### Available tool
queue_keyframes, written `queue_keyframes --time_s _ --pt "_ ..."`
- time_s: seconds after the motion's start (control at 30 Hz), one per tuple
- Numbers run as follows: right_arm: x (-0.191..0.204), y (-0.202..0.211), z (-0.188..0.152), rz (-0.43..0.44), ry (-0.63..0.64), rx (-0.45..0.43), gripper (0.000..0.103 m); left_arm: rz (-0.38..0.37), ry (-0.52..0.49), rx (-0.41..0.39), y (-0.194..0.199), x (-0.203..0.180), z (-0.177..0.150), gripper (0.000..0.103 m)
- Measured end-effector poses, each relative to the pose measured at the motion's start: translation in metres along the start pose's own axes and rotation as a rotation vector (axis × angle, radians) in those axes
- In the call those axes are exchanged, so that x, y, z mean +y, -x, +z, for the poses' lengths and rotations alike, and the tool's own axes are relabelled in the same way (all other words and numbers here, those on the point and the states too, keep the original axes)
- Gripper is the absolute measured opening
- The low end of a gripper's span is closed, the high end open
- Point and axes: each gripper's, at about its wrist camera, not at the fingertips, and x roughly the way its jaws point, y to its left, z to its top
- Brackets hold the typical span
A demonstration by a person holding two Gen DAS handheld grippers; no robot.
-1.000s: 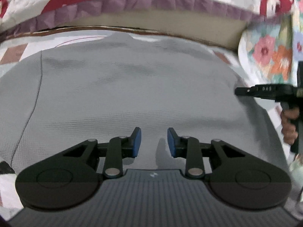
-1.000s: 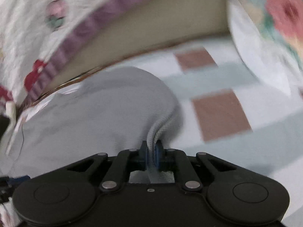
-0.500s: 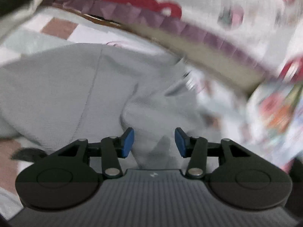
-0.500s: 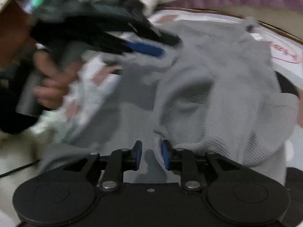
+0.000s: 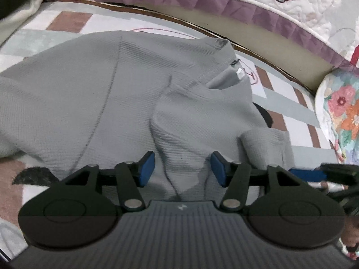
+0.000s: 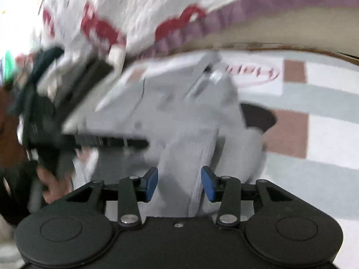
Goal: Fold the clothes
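1. The grey top [image 5: 94, 103] lies spread on the checked bed cover [image 5: 289, 107], its collar [image 5: 226, 76] toward the far edge where the purple-trimmed quilt [image 5: 258, 15] hangs. 1 side panel is already turned in, making a raised fold [image 5: 202, 121] that runs from the near hem up toward the collar.
2. The left gripper [image 5: 182, 171] hangs over the near edge of the top with its jaws wide apart and nothing held; cloth lies beneath the gap, not pinched.
3. The right gripper [image 6: 179, 185] is also spread and empty, with a bunched ridge of the top [image 6: 190, 157] standing between its blue pads [image 6: 151, 185]. That view is blurred, so I cannot tell whether a pad touches the cloth.
4. The relation that matters: the top's long axis runs away from both tools, hem near, collar far. The unfolded side spreads out to the left, so the left gripper looks nearer for the matching fold.
5. A floral pillow [image 5: 341, 109] sits at the right, well apart from the top.
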Motion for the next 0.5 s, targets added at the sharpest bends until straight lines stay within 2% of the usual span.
queue_keyframes --time_s 0.1,0.17,0.23,0.27,0.3,0.33,0.4,0.5 --pt "0.005 -0.022 -0.004 -0.095 -0.003 0.029 0.05 0.011 0.011 -0.008 0.0 0.001 0.003 0.056" --pt "0.002 -0.028 -0.003 -0.095 -0.05 -0.01 0.056 0.018 0.014 -0.01 -0.001 0.001 0.004 0.059" --pt "0.0 -0.034 0.003 -0.093 -0.041 -0.04 0.057 0.025 0.016 -0.012 -0.002 0.001 0.004 0.061" --pt "0.0 -0.038 0.008 -0.092 -0.022 -0.048 0.053 0.032 0.009 -0.01 -0.003 0.0 0.005 0.062" --pt "0.001 -0.041 0.012 -0.093 0.007 -0.055 0.043 0.038 -0.004 -0.009 -0.003 -0.002 0.005 0.062" --pt "0.005 -0.042 0.017 -0.103 0.065 -0.059 0.004 0.042 -0.017 -0.012 -0.002 -0.004 0.004 0.062" --pt "0.011 -0.037 0.027 -0.147 0.132 -0.095 0.006 0.004 0.006 -0.029 0.004 -0.002 0.004 0.062" --pt "0.01 0.004 0.039 -0.217 0.111 -0.239 0.006 -0.044 0.054 -0.1 0.026 0.001 0.011 0.062"
